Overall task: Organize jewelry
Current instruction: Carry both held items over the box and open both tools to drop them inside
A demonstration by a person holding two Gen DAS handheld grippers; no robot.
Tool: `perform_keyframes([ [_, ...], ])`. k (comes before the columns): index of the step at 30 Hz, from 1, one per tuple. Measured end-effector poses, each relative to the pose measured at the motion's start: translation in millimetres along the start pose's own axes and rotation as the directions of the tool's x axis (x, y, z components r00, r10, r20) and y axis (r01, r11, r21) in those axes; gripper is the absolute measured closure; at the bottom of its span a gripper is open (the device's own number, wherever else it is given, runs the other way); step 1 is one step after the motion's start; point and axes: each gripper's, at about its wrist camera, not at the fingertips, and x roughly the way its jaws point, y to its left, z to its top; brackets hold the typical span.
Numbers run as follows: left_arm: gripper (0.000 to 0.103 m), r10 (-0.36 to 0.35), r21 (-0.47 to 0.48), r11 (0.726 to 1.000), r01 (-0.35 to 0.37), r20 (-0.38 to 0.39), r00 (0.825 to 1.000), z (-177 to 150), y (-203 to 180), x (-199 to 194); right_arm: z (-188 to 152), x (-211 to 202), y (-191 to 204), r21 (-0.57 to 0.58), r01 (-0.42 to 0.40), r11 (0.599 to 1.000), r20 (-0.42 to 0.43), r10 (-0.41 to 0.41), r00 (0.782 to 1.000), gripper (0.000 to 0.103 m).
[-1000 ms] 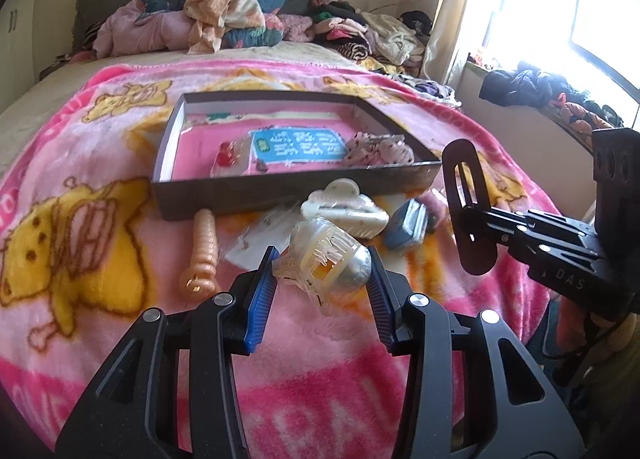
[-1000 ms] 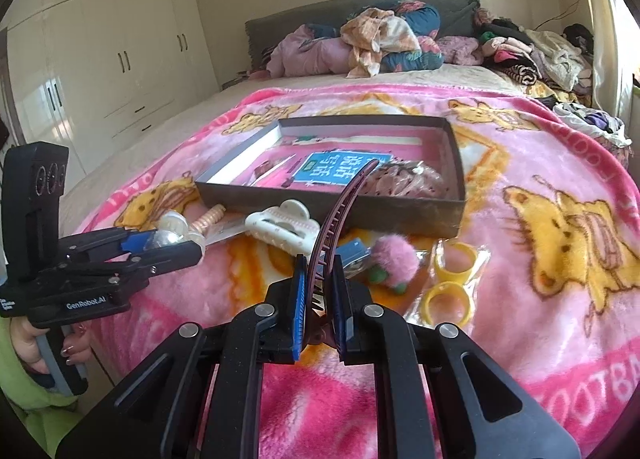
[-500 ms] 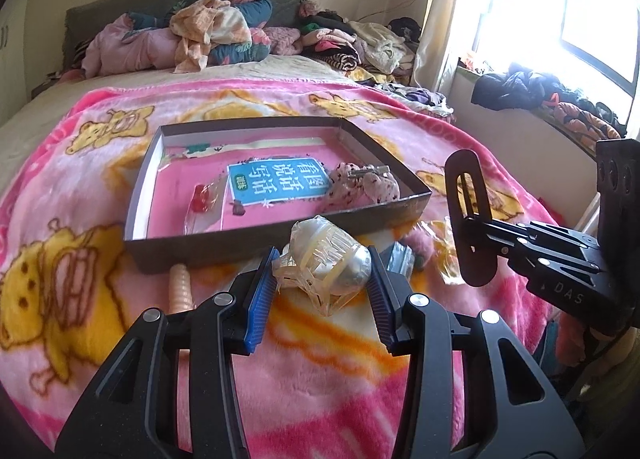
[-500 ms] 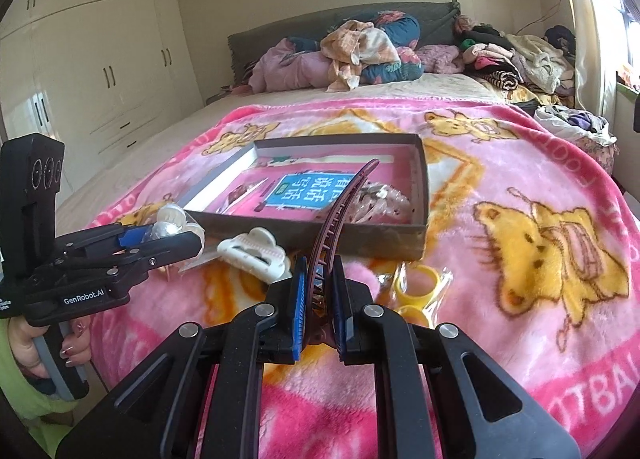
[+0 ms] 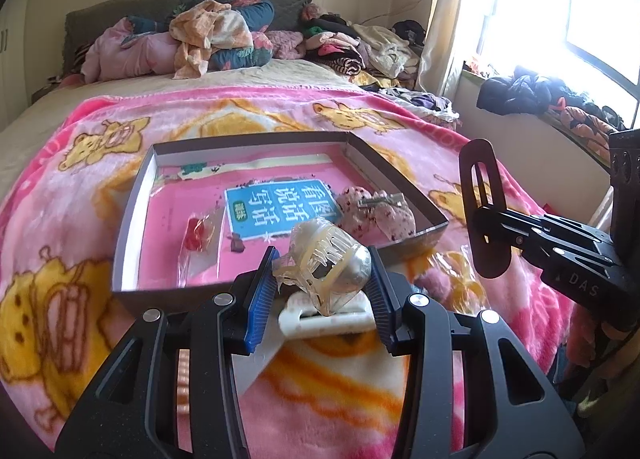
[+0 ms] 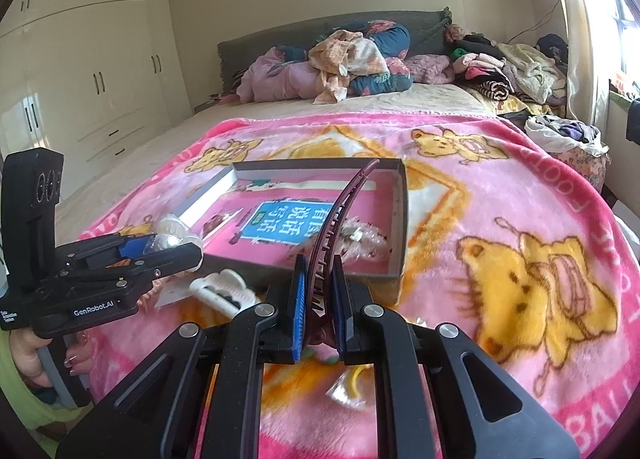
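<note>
My left gripper (image 5: 324,287) is shut on a clear plastic hair claw clip (image 5: 326,259) and holds it above the near wall of the grey box (image 5: 132,195). My right gripper (image 6: 318,299) is shut on a dark maroon curved hair clip (image 6: 340,215), which stands up over the box's near right corner (image 6: 400,219). The box has a pink floor with a blue card (image 5: 276,207), a red piece in a clear bag (image 5: 196,233) and a speckled pink scrunchie (image 5: 376,211). The right gripper also shows in the left wrist view (image 5: 484,215), and the left gripper in the right wrist view (image 6: 160,247).
A white claw clip (image 5: 324,319) lies on the pink cartoon blanket (image 6: 520,199) just in front of the box. Yellow rings in a clear bag (image 5: 460,275) lie to its right. Piled clothes (image 5: 224,35) sit at the headboard. Wardrobes (image 6: 80,71) stand on the left.
Both grippers have moved forward and risen toward the box, each still holding its clip. The clear claw clip now hangs over the box's near wall.
</note>
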Motion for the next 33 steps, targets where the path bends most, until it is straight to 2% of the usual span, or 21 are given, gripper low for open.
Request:
perform_keyframes([
  [14,0.069,0.039,0.017,0.999,-0.039,-0.003,0.999,24,4,33,24,25,-20,-0.006,0.035,0.999,0.015,-0.035,0.999,0.091],
  [22,0.069,0.063,0.028,0.998,-0.061,-0.054,0.997,26,9,58,35,53,-33,-0.024,0.053,0.998,-0.027,-0.054,0.998,0.091],
  [33,0.068,0.05,0.008,0.999,-0.049,-0.109,0.993,28,15,81,44,95,-41,-0.056,0.069,0.996,-0.101,-0.074,0.992,0.091],
])
